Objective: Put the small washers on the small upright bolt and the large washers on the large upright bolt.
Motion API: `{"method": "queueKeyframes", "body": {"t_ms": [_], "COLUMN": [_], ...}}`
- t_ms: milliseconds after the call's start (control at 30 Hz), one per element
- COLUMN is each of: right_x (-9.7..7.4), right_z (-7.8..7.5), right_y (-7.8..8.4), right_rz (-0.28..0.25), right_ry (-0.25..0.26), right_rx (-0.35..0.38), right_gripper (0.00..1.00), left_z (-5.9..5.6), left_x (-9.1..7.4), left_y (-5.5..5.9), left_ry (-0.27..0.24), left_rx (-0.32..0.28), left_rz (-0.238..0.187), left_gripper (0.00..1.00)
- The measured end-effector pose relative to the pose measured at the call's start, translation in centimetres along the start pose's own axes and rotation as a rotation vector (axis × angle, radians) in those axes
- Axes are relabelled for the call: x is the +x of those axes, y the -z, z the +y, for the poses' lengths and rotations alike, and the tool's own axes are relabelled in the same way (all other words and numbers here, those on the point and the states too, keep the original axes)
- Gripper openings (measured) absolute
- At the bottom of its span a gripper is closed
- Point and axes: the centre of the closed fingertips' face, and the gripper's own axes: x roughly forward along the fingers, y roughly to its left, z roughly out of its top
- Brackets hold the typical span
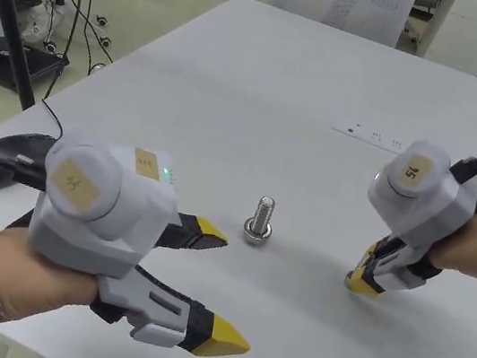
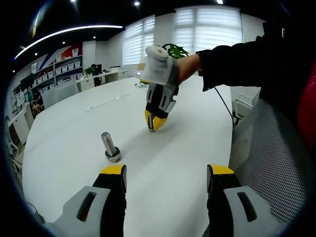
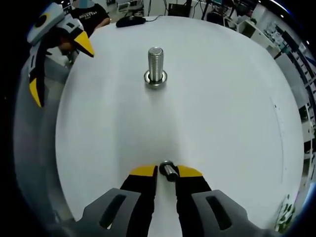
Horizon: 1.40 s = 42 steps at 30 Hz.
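Right gripper (image 3: 167, 171) jaws pinched shut on a small bolt (image 3: 169, 172); left gripper (image 2: 165, 170) jaws spread wide, nothing between them
The right gripper's 2 yellow tips hold the small bolt low at the white table (image 1: 233, 96), near the large bolt (image 3: 155, 63), which stands upright; the left gripper hovers on the large bolt's opposite side

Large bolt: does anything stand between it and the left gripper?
Nothing visible does. Bare table lies between the left gripper and the large bolt; the right gripper, shut on a small bolt, is off to one side.
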Motion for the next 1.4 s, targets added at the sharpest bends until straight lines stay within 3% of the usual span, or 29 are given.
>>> {"method": "queueKeyframes", "body": {"t_ms": [433,700,1000,1400], "right_x": [-0.6,-1.1,-2.2,-4.6], "right_z": [0.6,1.4,2.8,5.5], "right_y": [0.6,1.4,1.6,0.8], "right_rz": [-0.041,-0.078,-0.15,-0.309], "right_ry": [0.008,0.02,0.037,0.048], "right_rx": [0.04,0.076,0.116,0.155], "right_gripper": [0.22,0.32,0.44,0.56], "left_z": [-0.3,-0.5,-0.6,-0.5], "left_x": [-0.1,-0.1,-0.1,-0.3], "left_y": [0.1,0.1,0.2,0.0], "left_ry": [0.004,0.009,0.015,0.017], "left_rx": [0.003,0.004,0.002,-0.013], "left_rz": [0.006,0.006,0.004,-0.01], "left_gripper": [0.65,0.65,0.66,0.66]}}
